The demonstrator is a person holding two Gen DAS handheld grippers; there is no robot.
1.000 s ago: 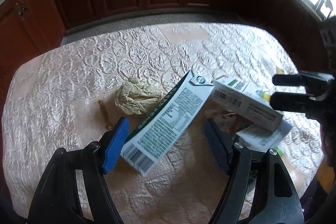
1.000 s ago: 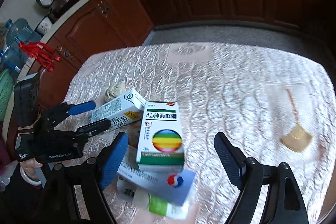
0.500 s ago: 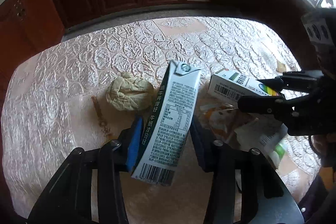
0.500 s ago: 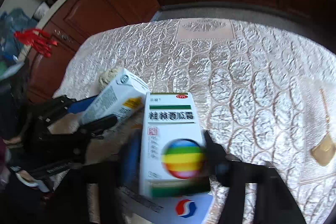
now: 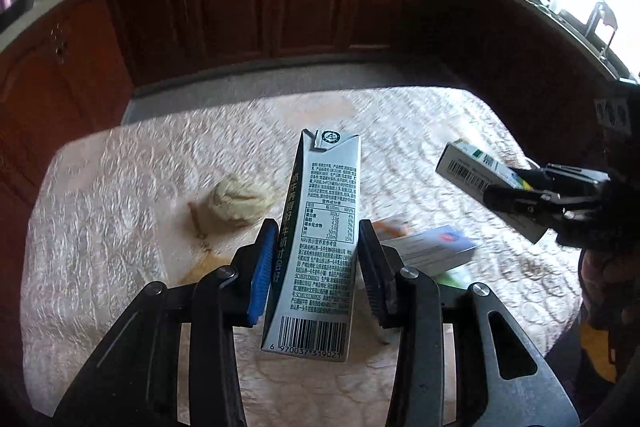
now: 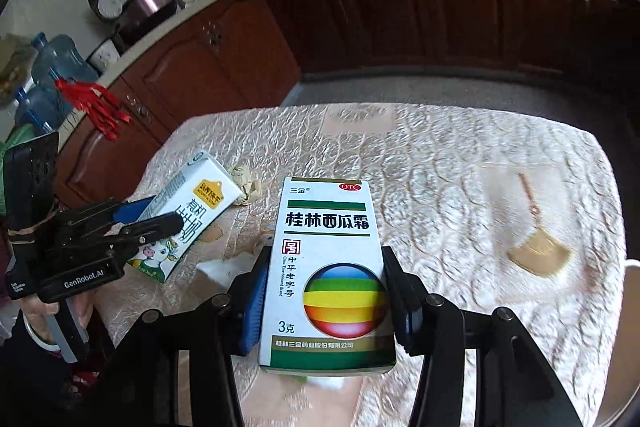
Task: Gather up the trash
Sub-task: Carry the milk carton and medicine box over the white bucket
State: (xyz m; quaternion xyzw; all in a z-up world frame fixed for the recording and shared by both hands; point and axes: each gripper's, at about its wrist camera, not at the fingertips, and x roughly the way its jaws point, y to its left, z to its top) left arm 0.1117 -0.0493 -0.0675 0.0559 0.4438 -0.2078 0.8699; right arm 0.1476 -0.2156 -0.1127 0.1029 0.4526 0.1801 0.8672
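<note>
The left gripper (image 5: 318, 263) is closing on a milk carton (image 5: 320, 239), its pads pressing both sides, and the carton is hanging clear above the table (image 5: 120, 195). The right gripper (image 6: 324, 301) is clamping a medicine box (image 6: 328, 267), also held above the cloth. A crumpled paper ball (image 5: 240, 201) is lying on the table left of the carton. More boxes (image 5: 432, 251) are lying on the near right. A tan scrap (image 6: 540, 255) is sitting far off at the table's right.
</note>
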